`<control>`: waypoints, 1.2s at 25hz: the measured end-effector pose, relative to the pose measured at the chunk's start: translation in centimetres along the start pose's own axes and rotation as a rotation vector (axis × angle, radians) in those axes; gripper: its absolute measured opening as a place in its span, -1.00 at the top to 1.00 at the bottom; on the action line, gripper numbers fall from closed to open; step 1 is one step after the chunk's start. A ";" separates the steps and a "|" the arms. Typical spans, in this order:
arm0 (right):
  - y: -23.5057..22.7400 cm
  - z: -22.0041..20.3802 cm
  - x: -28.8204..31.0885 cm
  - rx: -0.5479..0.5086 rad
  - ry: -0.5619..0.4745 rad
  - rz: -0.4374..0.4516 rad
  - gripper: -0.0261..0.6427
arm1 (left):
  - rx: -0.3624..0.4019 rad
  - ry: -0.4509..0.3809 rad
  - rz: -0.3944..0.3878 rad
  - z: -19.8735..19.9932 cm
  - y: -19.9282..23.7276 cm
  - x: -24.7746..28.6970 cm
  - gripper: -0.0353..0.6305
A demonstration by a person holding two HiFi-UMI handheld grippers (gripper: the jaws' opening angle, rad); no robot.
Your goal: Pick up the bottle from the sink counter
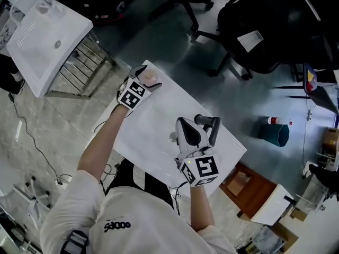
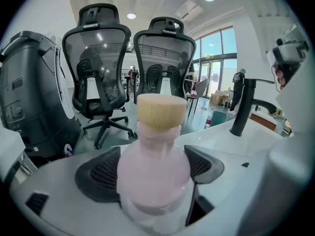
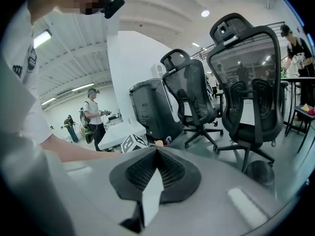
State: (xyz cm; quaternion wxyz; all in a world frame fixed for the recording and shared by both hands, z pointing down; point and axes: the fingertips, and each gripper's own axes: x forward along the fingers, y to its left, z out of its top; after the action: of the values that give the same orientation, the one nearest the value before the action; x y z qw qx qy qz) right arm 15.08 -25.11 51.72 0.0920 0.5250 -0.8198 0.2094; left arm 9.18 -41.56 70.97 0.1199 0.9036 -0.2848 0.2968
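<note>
A clear bottle of pale pink liquid (image 2: 153, 168) with a tan cap (image 2: 161, 111) stands upright on the white counter (image 1: 153, 136), near its far corner. My left gripper (image 1: 149, 83) is around it: the bottle (image 1: 152, 77) sits between the two black pads (image 2: 98, 175), which stand wide and do not visibly press on it. In the head view only its cap peeks past the gripper. My right gripper (image 1: 184, 123) hovers over the counter's near side beside a black faucet (image 1: 210, 126). Its jaws (image 3: 156, 154) are shut with nothing in them.
A black faucet (image 2: 244, 107) rises at the right of the left gripper view. Office chairs (image 2: 101, 77) stand on the floor beyond the counter's edge. A white sink unit on a rack (image 1: 45, 38) is at the far left, a teal bin (image 1: 274, 134) to the right.
</note>
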 end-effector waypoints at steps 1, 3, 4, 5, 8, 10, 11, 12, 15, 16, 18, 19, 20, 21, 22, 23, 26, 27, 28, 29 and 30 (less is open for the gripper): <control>0.0 0.0 0.0 0.002 -0.001 -0.002 0.89 | 0.005 0.003 0.004 0.0 0.0 0.1 -0.27; 0.0 -0.1 0.1 0.003 -0.001 -0.004 0.89 | 0.019 0.006 0.015 -0.1 0.0 0.3 -0.27; 0.0 -0.2 0.1 0.003 0.000 -0.004 0.89 | 0.022 0.007 0.020 -0.1 -0.1 0.4 -0.27; 0.0 -0.2 0.1 0.003 0.000 -0.003 0.89 | 0.022 0.010 0.023 0.0 -0.1 0.5 -0.27; 0.0 0.0 -0.1 0.009 -0.007 -0.003 0.89 | 0.019 0.021 0.026 -0.1 -0.2 0.5 -0.27; 0.0 0.2 -0.2 0.014 -0.014 -0.006 0.89 | 0.020 0.023 0.027 -0.1 -0.1 0.6 -0.27; 0.0 0.2 -0.2 0.014 -0.016 -0.007 0.89 | 0.020 0.023 0.027 -0.1 -0.1 0.6 -0.27; 0.1 0.2 -0.3 0.013 -0.018 -0.009 0.89 | 0.020 0.023 0.027 -0.2 0.0 0.6 -0.27; 0.2 0.4 -0.7 0.009 -0.022 -0.018 0.89 | 0.024 0.021 0.030 -0.3 0.0 0.5 -0.27; 0.2 0.4 -0.9 0.008 -0.025 -0.023 0.89 | 0.028 0.018 0.032 -0.3 0.0 0.5 -0.27; 0.0 0.6 -1.3 0.008 -0.029 -0.032 0.89 | 0.035 0.013 0.036 -0.3 -0.1 0.4 -0.28; -0.2 0.6 -1.5 0.009 -0.031 -0.037 0.89 | 0.036 0.012 0.036 -0.3 -0.1 0.3 -0.29; -0.3 0.7 -1.7 0.011 -0.033 -0.043 0.89 | 0.033 0.012 0.036 -0.3 -0.2 0.2 -0.29; -0.4 0.6 -2.0 0.013 -0.034 -0.048 0.89 | 0.026 0.011 0.036 -0.3 -0.3 0.1 -0.29; -0.4 0.6 -2.2 0.015 -0.035 -0.052 0.89 | 0.016 0.010 0.034 -0.4 -0.4 -0.1 -0.29; -0.4 0.5 -2.4 0.016 -0.037 -0.056 0.89 | 0.007 0.008 0.033 -0.5 -0.5 -0.3 -0.29; -0.2 0.4 -2.8 0.017 -0.043 -0.062 0.89 | 0.000 -0.001 0.041 -0.7 -0.5 -1.0 -0.29; -0.2 0.4 -3.0 0.016 -0.045 -0.064 0.89 | 0.003 -0.006 0.043 -0.7 -0.6 -1.2 -0.29; -0.1 0.4 -3.2 0.016 -0.046 -0.065 0.89 | 0.007 -0.013 0.044 -0.6 -0.6 -1.4 -0.29; 0.0 0.4 -3.4 0.016 -0.047 -0.066 0.89 | 0.009 -0.023 0.045 -0.5 -0.7 -1.6 -0.29; 0.1 0.4 -3.5 0.015 -0.048 -0.067 0.89 | 0.008 -0.033 0.049 -0.3 -0.7 -2.0 -0.29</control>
State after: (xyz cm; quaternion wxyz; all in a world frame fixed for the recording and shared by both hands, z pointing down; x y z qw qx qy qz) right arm 16.53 -22.36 49.99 0.0750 0.5576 -0.8022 0.1998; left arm 8.19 -39.99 69.95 0.1042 0.9016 -0.3075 0.2858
